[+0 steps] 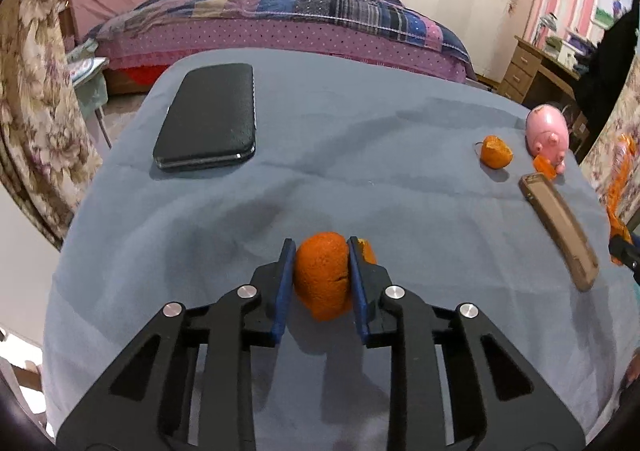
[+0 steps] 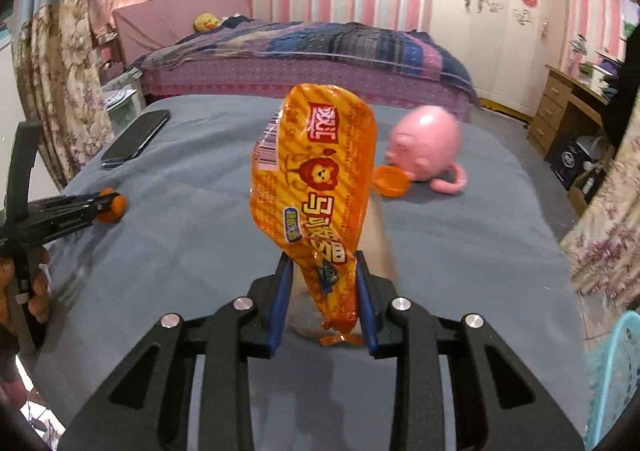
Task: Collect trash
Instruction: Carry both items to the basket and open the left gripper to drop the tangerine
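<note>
My left gripper (image 1: 320, 247) is shut on a piece of orange peel (image 1: 322, 275), low over the grey-blue table cloth (image 1: 320, 171). It also shows in the right wrist view (image 2: 108, 205), at the left. A second orange peel (image 1: 496, 151) lies at the far right next to a pink pig toy (image 1: 548, 133). My right gripper (image 2: 322, 263) is shut on an orange snack wrapper (image 2: 316, 171) and holds it upright above the table. A small orange plastic piece (image 2: 390, 179) lies by the pig toy (image 2: 426, 147).
A black phone (image 1: 208, 119) lies at the table's far left. A brown flat case (image 1: 560, 227) lies at the right. A bed (image 1: 280, 23) stands behind the table. A teal basket (image 2: 616, 379) stands low at the right, off the table.
</note>
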A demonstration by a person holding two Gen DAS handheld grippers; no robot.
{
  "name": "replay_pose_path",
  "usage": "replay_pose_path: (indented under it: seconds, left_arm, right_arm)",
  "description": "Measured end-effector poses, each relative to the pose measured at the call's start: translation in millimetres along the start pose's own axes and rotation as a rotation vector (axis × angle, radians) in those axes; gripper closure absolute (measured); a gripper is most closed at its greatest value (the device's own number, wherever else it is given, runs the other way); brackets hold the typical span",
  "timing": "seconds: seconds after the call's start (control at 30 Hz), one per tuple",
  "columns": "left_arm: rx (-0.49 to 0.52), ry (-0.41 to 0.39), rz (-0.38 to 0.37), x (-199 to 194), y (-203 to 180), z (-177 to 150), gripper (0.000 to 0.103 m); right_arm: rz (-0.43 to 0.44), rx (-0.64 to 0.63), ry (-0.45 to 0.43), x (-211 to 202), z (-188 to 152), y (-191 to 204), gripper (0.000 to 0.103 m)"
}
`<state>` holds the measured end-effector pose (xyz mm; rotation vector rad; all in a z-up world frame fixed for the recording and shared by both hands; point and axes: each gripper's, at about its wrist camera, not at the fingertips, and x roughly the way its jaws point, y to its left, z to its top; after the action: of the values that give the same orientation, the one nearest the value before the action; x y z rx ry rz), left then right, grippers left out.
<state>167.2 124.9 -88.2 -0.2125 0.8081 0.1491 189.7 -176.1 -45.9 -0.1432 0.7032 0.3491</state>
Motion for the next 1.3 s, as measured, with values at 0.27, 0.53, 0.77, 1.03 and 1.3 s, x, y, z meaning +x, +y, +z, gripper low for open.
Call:
replay_pose_path:
  seconds: [0.27, 0.53, 0.77, 1.03, 1.3]
  left_arm:
    - [0.036, -0.028, -0.028, -19.6, -47.3, -14.3, 0.080]
    - [0.160, -0.039, -0.108, -33.4, -129.0, -32.0, 0.080]
    - [0.209, -0.073, -0.171, -50.3, -181.7, -32.0, 0.080]
    - [0.245, -0.107, -0.244, -62.8, -237.0, -24.3, 0.080]
    - [0.364, -0.106, -0.356, -64.2, -326.7, -39.9, 0.080]
  right_arm:
    - [-0.094, 0.048, -0.012, -39.6, -20.0, -61.4, 0.073]
    - [-0.171, 0.121, 0.003, -59.1, -46.6, -117.9, 0.073]
    - [-0.238, 0.185, -0.013, -80.6, -66.1, -162.3, 0.073]
    - [-0.340, 0.280, -0.034, -113.1, -91.4, -226.9, 0.073]
    - [-0.443, 0.368, -0.032, -143.9, -122.4, -276.2, 0.073]
